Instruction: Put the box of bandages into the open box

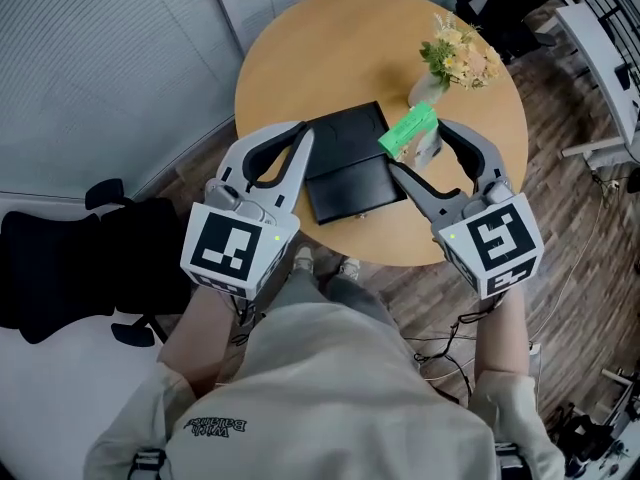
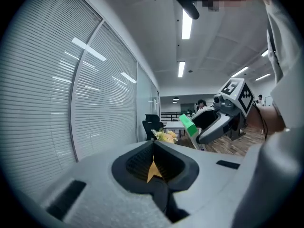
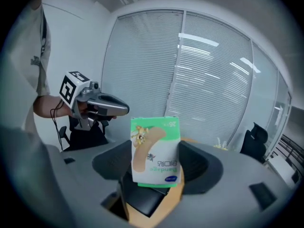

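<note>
"Two grippers to log. Status?"
"Right gripper (image 1: 418, 153) pinches the box of bandages (image 1: 408, 131) by one end, held aloft just right of the open box (image 1: 345, 148). Left gripper (image 1: 303, 133) is pressed together, empty."
"Hazards?"
"Narrow hold: the carton may pivot or slip. Released early, it would land on the desk (image 1: 330, 58). The flower vase (image 1: 425, 90) stands near the right jaw and could be knocked."

Round wood tbl (image 1: 300, 48) w/ black box (image 1: 345, 163) & flower vase (image 1: 425, 90).

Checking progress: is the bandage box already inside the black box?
No, the right gripper holds the bandage box, outside the black box.
</note>
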{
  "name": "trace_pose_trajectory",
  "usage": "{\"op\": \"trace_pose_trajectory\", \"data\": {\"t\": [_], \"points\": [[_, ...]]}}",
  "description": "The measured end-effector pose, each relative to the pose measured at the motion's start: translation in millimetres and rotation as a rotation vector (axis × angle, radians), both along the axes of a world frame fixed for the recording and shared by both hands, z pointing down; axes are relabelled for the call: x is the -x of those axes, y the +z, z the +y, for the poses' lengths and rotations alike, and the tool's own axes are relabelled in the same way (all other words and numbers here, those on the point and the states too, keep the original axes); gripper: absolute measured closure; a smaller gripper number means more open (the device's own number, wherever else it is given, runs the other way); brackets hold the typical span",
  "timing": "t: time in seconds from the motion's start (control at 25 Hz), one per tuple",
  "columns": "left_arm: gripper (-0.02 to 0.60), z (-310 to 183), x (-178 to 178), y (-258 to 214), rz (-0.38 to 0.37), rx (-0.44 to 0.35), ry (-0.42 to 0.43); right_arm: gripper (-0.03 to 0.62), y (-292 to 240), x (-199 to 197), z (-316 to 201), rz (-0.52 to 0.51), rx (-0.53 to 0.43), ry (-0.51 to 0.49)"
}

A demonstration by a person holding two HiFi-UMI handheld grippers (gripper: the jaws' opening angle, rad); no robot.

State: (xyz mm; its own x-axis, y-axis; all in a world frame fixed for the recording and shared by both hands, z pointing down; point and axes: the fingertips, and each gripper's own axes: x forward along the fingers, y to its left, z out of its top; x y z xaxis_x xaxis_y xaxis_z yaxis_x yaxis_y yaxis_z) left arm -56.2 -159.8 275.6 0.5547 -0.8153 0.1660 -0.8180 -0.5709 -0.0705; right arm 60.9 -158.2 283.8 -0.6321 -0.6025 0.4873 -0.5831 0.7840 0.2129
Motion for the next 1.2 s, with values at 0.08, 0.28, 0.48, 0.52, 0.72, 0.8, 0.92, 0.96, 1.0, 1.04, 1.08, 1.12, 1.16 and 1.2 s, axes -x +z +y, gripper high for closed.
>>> {"op": "trace_pose_trajectory", "data": {"t": [0.08,0.28,0.48,0.52,0.72,0.8,0.92,0.96,1.0,1.04,1.08,1.12,1.16,1.2], "points": [[0.56,-0.5,2.8,8.2,-0.001,0.016,-0.008,0.303,13.1,7.7,0.0,0.02,0.023,-0.029],[0.56,-4.5,5.8,27.3,-0.007,0.05,-0.023,0.303,51.1,18.2,-3.8,0.092,0.074,-0.087],[0.558,-6.7,11.6,52.3,-0.026,0.086,-0.047,0.303,91.1,26.9,-0.3,0.156,0.134,-0.139],[0.56,-7.1,12.5,58.3,-0.023,0.099,-0.052,0.303,98.7,28.0,0.9,0.169,0.145,-0.149],[0.558,-17.3,16.9,84.4,-0.023,0.144,-0.07,0.303,131.7,33.2,-1.4,0.207,0.202,-0.187],[0.559,-16.5,19.9,94.3,-0.024,0.161,-0.079,0.303,143.0,37.4,2.0,0.205,0.238,-0.205],[0.56,-14.6,24.2,107.8,-0.021,0.184,-0.09,0.303,158.5,42.3,7.0,0.227,0.27,-0.229],[0.559,-14.8,24.6,112.8,-0.019,0.193,-0.092,0.303,164.0,42.7,8.0,0.239,0.278,-0.236],[0.56,-15.2,24.6,118.0,-0.018,0.203,-0.093,0.303,169.8,42.8,8.8,0.25,0.287,-0.242],[0.56,-15.6,24.3,123.1,-0.017,0.212,-0.093,0.303,175.9,42.7,9.3,0.261,0.295,-0.247],[0.559,-16.1,24.0,128.0,-0.017,0.22,-0.093,0.303,181.9,42.8,9.6,0.274,0.301,-0.253],[0.559,-16.7,23.7,132.8,-0.018,0.228,-0.093,0.303,187.6,43.2,9.9,0.288,0.304,-0.261],[0.56,-17.2,23.7,137.4,-0.018,0.236,-0.093,0.303,192.4,44.1,10.1,0.301,0.306,-0.27],[0.559,-17.6,23.8,142.0,-0.019,0.244,-0.093,0.303,196.4,45.2,10.2,0.313,0.308,-0.281]]}}
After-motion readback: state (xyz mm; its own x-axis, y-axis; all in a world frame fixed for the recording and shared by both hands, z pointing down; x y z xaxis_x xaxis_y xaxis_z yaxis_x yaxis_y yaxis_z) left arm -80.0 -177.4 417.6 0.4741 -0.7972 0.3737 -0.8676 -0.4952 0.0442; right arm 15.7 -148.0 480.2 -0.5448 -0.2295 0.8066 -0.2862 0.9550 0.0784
